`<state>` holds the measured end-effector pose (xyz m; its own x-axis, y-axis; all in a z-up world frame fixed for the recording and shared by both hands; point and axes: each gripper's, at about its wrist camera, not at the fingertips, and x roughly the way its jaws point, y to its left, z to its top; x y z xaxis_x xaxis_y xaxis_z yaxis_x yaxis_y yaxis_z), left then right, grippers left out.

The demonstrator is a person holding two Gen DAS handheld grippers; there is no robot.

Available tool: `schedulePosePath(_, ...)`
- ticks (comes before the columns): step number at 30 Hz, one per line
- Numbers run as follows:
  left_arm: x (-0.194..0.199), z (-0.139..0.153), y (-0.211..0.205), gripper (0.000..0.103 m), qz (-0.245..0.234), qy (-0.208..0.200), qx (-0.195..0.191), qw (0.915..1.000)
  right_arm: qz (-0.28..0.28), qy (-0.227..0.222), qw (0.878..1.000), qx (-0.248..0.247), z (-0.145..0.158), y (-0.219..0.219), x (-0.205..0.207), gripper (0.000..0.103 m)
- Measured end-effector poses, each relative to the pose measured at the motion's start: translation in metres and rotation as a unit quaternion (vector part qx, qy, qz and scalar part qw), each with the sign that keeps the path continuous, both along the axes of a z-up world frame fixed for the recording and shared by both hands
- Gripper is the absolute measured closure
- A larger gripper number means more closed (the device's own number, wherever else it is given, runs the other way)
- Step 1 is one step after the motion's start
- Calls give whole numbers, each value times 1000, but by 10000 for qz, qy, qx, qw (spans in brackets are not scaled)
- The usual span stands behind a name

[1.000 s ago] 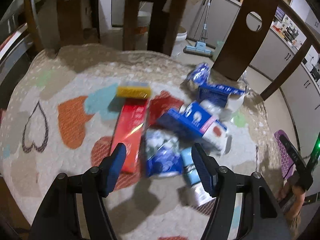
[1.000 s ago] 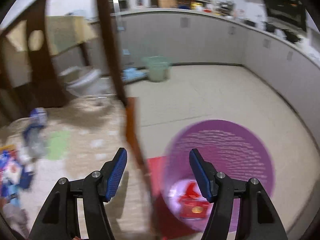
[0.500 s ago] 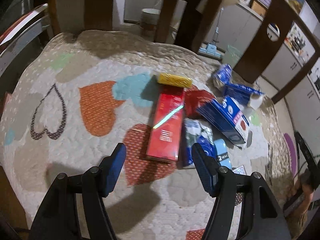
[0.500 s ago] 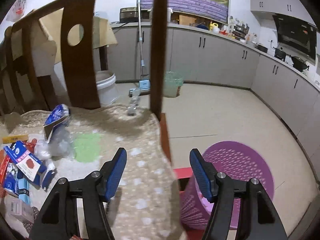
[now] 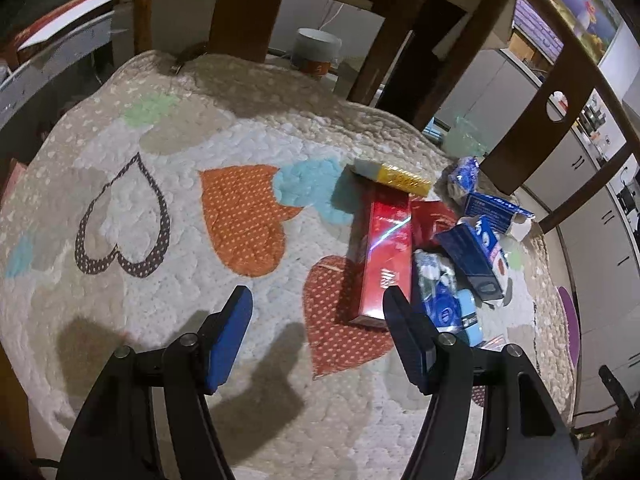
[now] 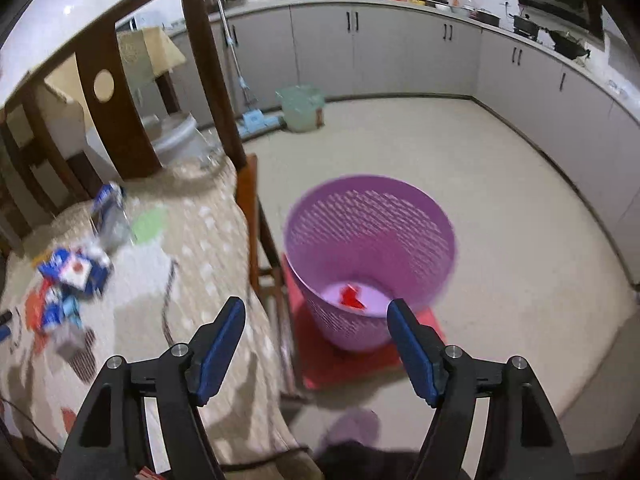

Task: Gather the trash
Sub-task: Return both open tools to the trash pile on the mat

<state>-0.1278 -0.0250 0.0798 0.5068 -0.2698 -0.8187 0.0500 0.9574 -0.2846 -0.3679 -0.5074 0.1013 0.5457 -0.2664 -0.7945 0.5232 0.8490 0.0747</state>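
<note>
Right gripper (image 6: 316, 344) swung back over bin (image 6: 370, 216), jaws spread, empty. Left gripper (image 5: 318, 324), jaws spread, drifted left of red box (image 5: 386, 260); pile uncollected.

Both tools look alike. The left gripper (image 5: 318, 304) and the right gripper (image 6: 316, 316) each have black angular plastic arms with triangular cut-outs, round silver screws at the joints, and two flat fingers faced with blue pads (image 5: 228, 338).
</note>
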Motion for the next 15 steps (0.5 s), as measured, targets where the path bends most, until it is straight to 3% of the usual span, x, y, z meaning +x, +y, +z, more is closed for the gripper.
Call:
schedulePosePath(2, 1, -5, 0, 36, 10, 85, -55, 9999, 235, -49, 9997, 33, 6, 14, 3, 26)
schedulePosePath(5, -4, -4, -3, 36, -61, 42, -84, 9999, 1045, -229, 9941, 179, 7, 54, 32, 26)
schedulePosePath(7, -7, 0, -4, 36, -115, -20, -72, 9999, 1292, -383, 9904, 292, 1, 69, 53, 30)
schedulePosePath(9, -10, 3, -4, 36, -169, -45, -163, 9997, 1191, -523, 9899, 571, -15, 66, 69, 49)
schedulePosePath(11, -11, 4, -3, 36, -202, -63, -202, 9996, 1005, -818, 9872, 930, -41, 52, 71, 54)
schedulePosePath(15, -10, 0, -3, 36, -190, -46, -148, 9997, 630, -1052, 9767, 1763, -89, 22, 68, 55)
